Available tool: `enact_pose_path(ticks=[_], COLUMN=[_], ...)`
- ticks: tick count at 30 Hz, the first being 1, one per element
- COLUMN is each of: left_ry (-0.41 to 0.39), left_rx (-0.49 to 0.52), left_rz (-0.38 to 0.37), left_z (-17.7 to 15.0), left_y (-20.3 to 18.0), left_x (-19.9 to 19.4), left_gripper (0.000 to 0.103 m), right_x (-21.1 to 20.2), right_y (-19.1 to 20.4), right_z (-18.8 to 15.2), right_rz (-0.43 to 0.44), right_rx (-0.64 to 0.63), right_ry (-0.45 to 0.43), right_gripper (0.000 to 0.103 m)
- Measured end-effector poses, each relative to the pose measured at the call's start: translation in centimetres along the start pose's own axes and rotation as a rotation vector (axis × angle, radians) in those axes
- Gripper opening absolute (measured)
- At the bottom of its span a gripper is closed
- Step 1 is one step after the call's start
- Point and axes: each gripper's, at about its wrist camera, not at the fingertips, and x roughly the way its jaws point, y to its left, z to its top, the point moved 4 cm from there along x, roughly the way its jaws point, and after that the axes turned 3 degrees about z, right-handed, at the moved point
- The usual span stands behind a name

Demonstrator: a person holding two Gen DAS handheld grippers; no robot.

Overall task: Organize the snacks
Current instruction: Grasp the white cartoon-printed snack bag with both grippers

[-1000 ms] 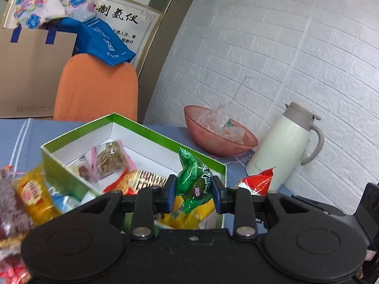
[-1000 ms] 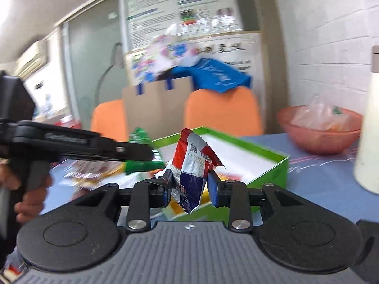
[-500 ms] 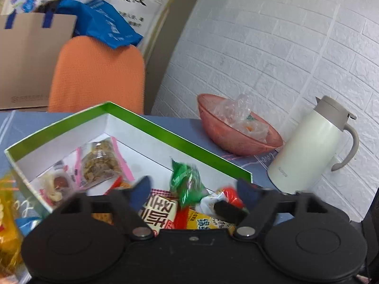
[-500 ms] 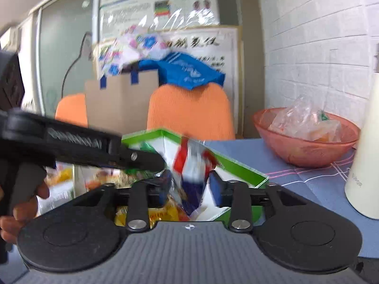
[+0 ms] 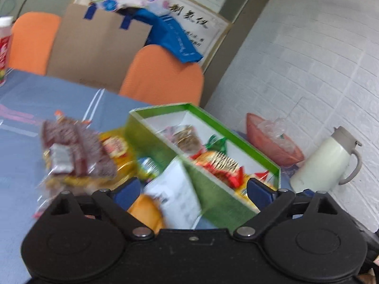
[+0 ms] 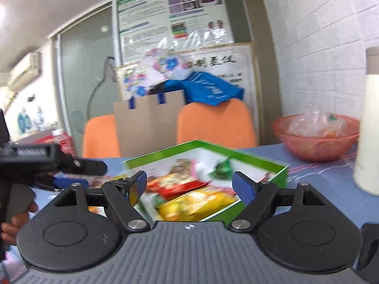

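Observation:
A green box [image 5: 213,196] with white inside stands on the blue table; it also shows in the right wrist view [image 6: 281,177]. It holds several snack packets, among them a green one [image 5: 216,143] [image 6: 222,166], a red and gold one [image 5: 220,165] and a yellow one [image 6: 196,203]. Loose snacks, a dark red pack [image 5: 75,146] among them, lie left of the box. My left gripper [image 5: 193,190] is open and empty over the box's near left corner. My right gripper [image 6: 189,184] is open and empty just above the box.
A pink bowl [image 5: 274,142] with a plastic bag and a white thermos jug [image 5: 324,161] stand right of the box by the brick wall. Orange chairs [image 5: 163,75] and a cardboard sheet stand behind the table. A red bottle [image 5: 4,47] stands at far left.
Both grippers opened. The left let the green packet drop into the box and swung left. The right let go of the red and blue packet over the box.

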Motion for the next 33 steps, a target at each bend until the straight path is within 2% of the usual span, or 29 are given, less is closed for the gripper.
enact_pose_path(ticks=[3, 6, 9, 13, 14, 15, 16, 18, 20, 24, 27, 28, 30, 32, 33], left_ry=[0.031, 0.030, 0.010, 0.058, 0.073, 0.088, 0.103, 0.105, 0.101, 0.082, 0.086, 0.094, 0.102, 0.116, 0.124], left_rx=[-0.025, -0.020, 0.035, 0.106, 0.103, 0.096, 0.085, 0.061, 0.096, 0.205, 0.190, 0.183, 0.181, 0.187, 0.183], left_rz=[0.006, 0.000, 0.008, 0.069, 0.081, 0.086, 0.067, 0.026, -0.004, -0.043, -0.099, -0.129, -0.176, -0.219, -0.238], left_z=[-1.2, -0.6, 0.9, 1.3, 1.1, 0.8, 0.5, 0.1, -0.2, -1.3, -2.2, -2.5, -3.2, -3.9, -4.2], left_y=[1.3, 1.5, 0.8, 0.7, 1.0, 1.2, 1.4, 1.4, 0.6, -1.3, -1.9, -2.4, -3.5, -4.6, -5.1], left_x=[-0.2, 0.3, 1.5, 4.7, 5.4, 5.8, 6.0, 5.1, 3.7, 0.6, -0.6, -0.6, -0.6, -0.4, -0.2], left_gripper=[0.103, 0.103, 0.103, 0.103, 0.095, 0.062, 0.044, 0.039, 0.041, 0.040, 0.043, 0.049, 0.078, 0.091, 0.094], right_x=[0.0, 0.2, 0.6, 0.4, 0.4, 0.4, 0.3, 0.4, 0.4, 0.6, 0.4, 0.4, 0.4, 0.2, 0.1], right_y=[1.7, 3.2, 4.5, 5.7, 5.9, 6.0, 6.2, 6.3, 6.6, 6.6, 6.5, 6.5, 6.5, 6.4, 6.2], right_z=[-0.6, -1.5, -2.3, -2.8, -2.8, -2.8, -3.0, -3.2, -3.5, -3.8, -4.2, -4.3, -4.7, -5.2, -5.5], right_rz=[0.064, 0.108, 0.135, 0.169, 0.172, 0.177, 0.181, 0.188, 0.196, 0.204, 0.222, 0.221, 0.219, 0.210, 0.203], right_rx=[0.016, -0.002, -0.019, -0.025, -0.027, -0.030, -0.033, -0.040, -0.046, -0.043, -0.040, -0.043, -0.048, -0.054, -0.055], right_ry=[0.036, 0.090, 0.142, 0.163, 0.167, 0.173, 0.180, 0.196, 0.205, 0.223, 0.232, 0.237, 0.253, 0.273, 0.282], right_gripper=[0.103, 0.103, 0.103, 0.103, 0.103, 0.103, 0.103, 0.103, 0.103, 0.103, 0.103, 0.103, 0.103, 0.103, 0.103])
